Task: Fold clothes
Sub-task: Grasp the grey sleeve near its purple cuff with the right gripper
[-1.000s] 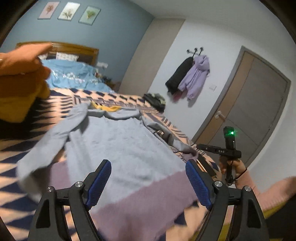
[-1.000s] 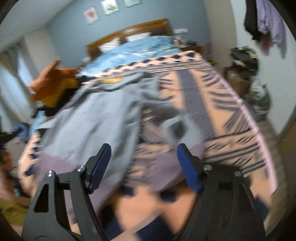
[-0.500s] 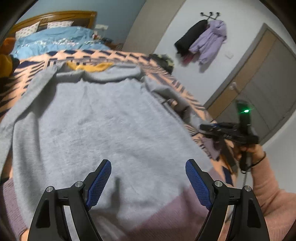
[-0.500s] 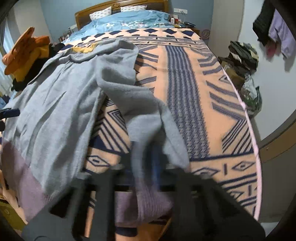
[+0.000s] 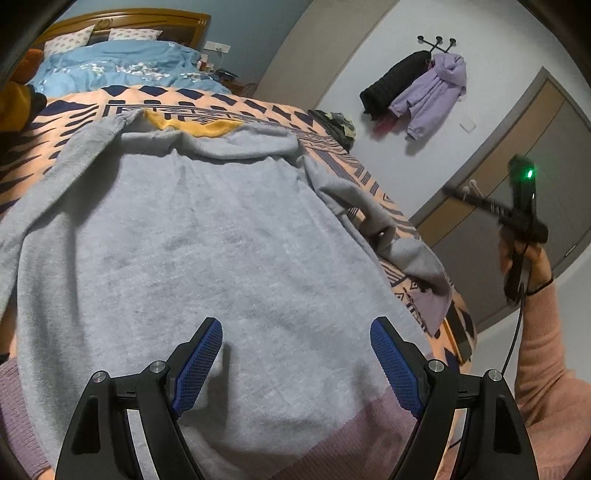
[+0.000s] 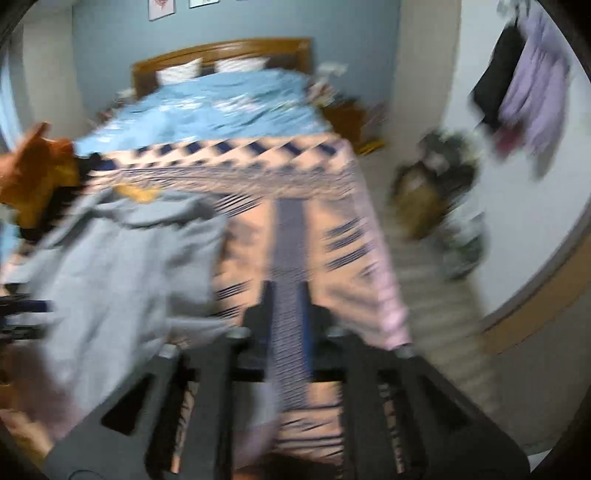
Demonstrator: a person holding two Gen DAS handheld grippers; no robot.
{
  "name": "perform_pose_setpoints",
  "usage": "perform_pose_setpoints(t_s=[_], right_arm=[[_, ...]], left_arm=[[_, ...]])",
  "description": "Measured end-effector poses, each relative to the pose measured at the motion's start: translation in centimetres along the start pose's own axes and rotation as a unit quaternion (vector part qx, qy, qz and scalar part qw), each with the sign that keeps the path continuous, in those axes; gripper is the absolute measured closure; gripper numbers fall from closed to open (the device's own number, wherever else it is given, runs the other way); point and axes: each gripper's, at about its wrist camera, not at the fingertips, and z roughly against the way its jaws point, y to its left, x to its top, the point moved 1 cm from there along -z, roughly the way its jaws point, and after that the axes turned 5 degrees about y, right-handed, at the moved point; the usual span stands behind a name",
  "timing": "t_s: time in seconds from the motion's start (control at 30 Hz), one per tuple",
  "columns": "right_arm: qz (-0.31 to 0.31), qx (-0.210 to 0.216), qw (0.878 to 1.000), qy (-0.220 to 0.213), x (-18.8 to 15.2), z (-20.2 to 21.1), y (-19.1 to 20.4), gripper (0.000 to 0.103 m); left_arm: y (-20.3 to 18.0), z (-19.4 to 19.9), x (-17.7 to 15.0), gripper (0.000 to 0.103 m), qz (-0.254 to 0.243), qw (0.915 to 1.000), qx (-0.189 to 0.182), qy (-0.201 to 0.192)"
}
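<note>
A: Where does the grey sweater [image 5: 207,236] lie?

B: It lies spread on the bed [image 5: 66,110], on the orange blanket with dark blue pattern [image 6: 325,206]. Its mauve hem band is at the foot edge, and its yellow collar [image 5: 199,125] points toward the wooden headboard [image 5: 122,22]. One sleeve [image 5: 384,229] lies crumpled toward the right edge of the bed, and its mauve cuff hangs over that edge.

A: And the left hand-held gripper [image 5: 295,358]?

B: Its blue-padded fingers [image 5: 199,354] are spread wide above the lower part of the sweater. They hold nothing.

A: The right hand-held gripper [image 6: 288,314]?

B: The right wrist view is much blurred. The two fingers seem drawn close together there, with a narrow gap. Whether some cloth is between them, one cannot tell. In the left wrist view, the person's hand [image 5: 524,262] in a pink sleeve [image 5: 543,354] holds this tool up, beside the foot corner of the bed.
</note>
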Motion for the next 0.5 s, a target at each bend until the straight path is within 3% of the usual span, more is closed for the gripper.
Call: perform_pose_setpoints(t_s=[0.07, 0.13, 0.17, 0.23, 0.27, 0.33, 0.4, 0.5], right_arm=[[0.012, 0.003, 1.0, 0.023, -1.3, -1.6, 0.8, 0.031], [0.023, 0.006, 0.999, 0.045, -2.7, -3.3, 1.6, 0.034], [0.029, 0.007, 0.998, 0.056, -3.4, -4.1, 2.0, 0.042], [0.04, 0.01, 0.996, 0.079, -4.7, -5.7, 2.7, 0.068], [0.046, 0.011, 0.995, 0.09, -5.4, -6.6, 3.1, 0.093], [0.057, 0.013, 0.992, 0.112, -6.7, -8.2, 3.9, 0.099], [0.051, -0.006, 0.994, 0.093, -5.8, -7.3, 3.2, 0.1], [0.046, -0.07, 0.995, 0.046, -3.6, -4.6, 1.3, 0.1]], left_arm=[[0.1, -0.1, 0.1, 0.019, 0.004, 1.0, -0.003, 0.001], [0.2, -0.4, 0.3, 0.019, 0.007, 1.0, -0.006, 0.002], [0.3, -0.6, 0.3, 0.019, 0.008, 0.9999, -0.007, 0.004], [0.4, -0.9, 0.4, 0.019, 0.01, 0.9999, -0.007, 0.008], [0.4, -1.0, 0.4, 0.019, 0.011, 0.9999, -0.008, 0.01], [0.5, -0.9, 0.5, 0.019, 0.014, 0.9998, -0.008, 0.01], [0.7, -0.9, 0.6, 0.019, 0.017, 0.9998, -0.009, 0.009], [0.9, -0.8, 0.7, 0.019, 0.021, 0.9997, -0.01, 0.009]])
